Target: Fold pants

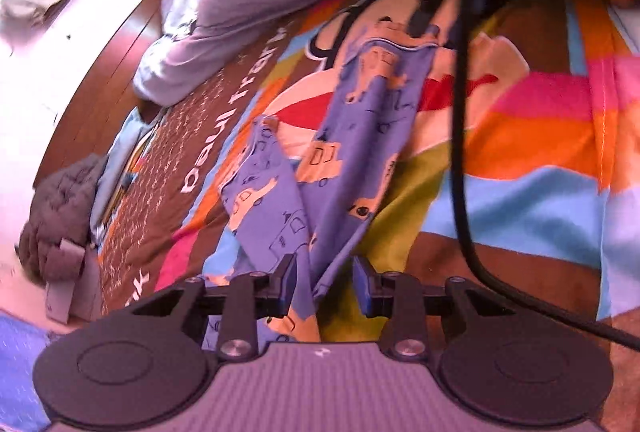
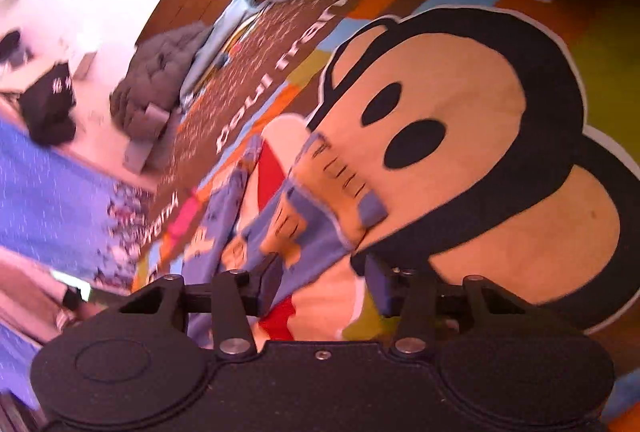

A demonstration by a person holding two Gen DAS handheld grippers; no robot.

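Left wrist view: the little blue pants [image 1: 352, 135] lie on a bright cartoon blanket [image 1: 540, 151], running from 12 o'clock down to 6 o'clock. The left gripper [image 1: 324, 284] stands part open with a fold of pants between its fingers, but the pads do not seem to pinch it. In the right wrist view, the right gripper [image 2: 320, 284] is part open too, low over the pants' edge [image 2: 304, 216] at 6 o'clock, holding nothing. The pants look thin, light and floppy, so they will likely sag and bunch. Grab them at the hems or waistband. I see no boxes or baskets.
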